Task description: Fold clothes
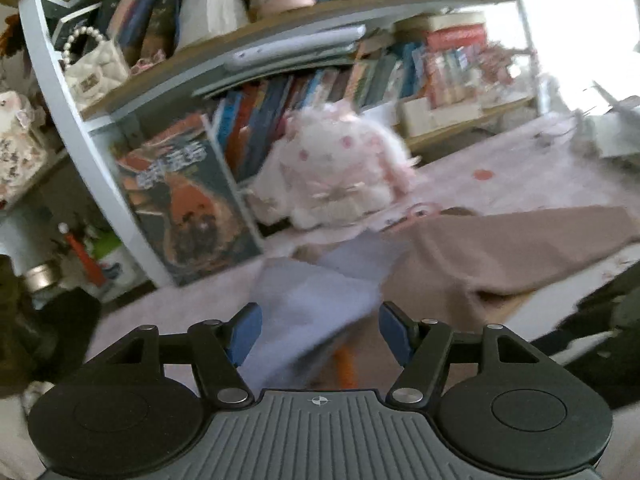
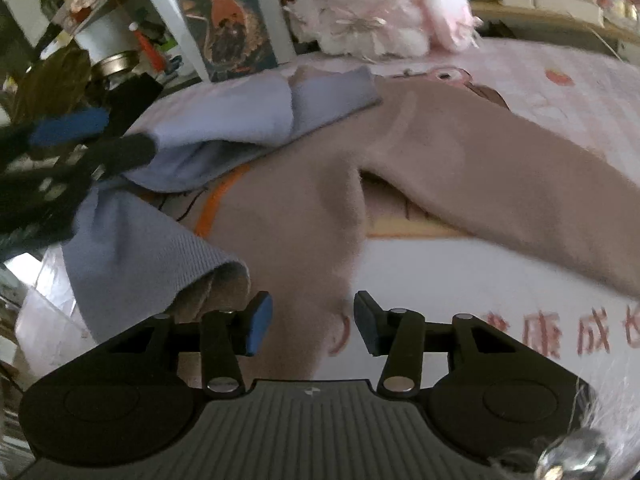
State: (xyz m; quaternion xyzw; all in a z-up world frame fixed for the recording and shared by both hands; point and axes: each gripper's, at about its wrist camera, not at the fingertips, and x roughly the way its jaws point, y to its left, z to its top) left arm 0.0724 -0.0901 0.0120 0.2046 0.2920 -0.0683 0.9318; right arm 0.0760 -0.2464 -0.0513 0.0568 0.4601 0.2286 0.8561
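Blurred bookshelf (image 1: 320,80) — book titles unreadable

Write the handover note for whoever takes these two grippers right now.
Left gripper: jaws open, the lilac cloth lies between them, not pinched.
Right gripper: jaws open, empty, over the tan garment.
Things: the tan garment is spread on the pink sheet, one sleeve stretched to the right. The lilac cloth lies crumpled over its left side, one edge rolled.
Done: no neat fold visible.
Left: probably flatten the lilac part, bring the sleeve in, fold the body.
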